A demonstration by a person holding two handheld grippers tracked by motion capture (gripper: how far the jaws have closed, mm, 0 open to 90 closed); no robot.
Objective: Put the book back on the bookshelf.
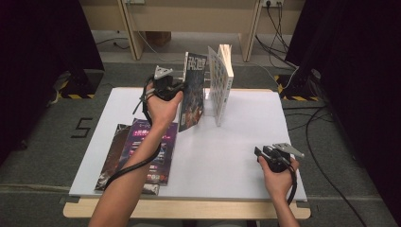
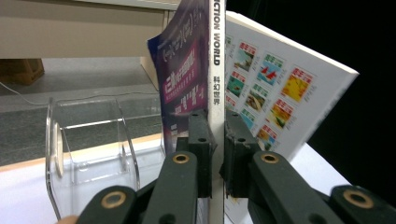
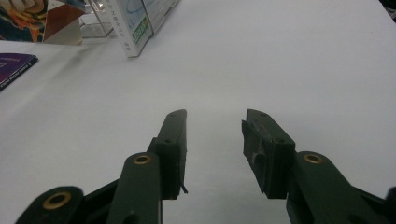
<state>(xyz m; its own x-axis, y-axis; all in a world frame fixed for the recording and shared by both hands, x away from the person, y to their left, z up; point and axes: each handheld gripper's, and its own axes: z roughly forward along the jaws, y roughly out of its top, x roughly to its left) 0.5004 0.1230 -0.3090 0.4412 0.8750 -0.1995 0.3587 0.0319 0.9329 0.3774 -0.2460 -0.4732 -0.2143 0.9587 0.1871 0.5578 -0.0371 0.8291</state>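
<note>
- I am holding my left gripper (image 2: 215, 140) closed on the white spine of a dark purple-covered magazine (image 1: 193, 92), keeping it upright at the far middle of the white table (image 1: 227, 142)
- The magazine is standing just beside a white book with small colourful pictures on its cover (image 1: 220, 82), next to a clear plastic rack (image 2: 88, 140)
- My right gripper (image 3: 215, 140) is resting with its jaws apart, holding nothing, over bare table near the front right
- Two more glossy magazines (image 1: 142, 153) are lying flat at the front left
</note>
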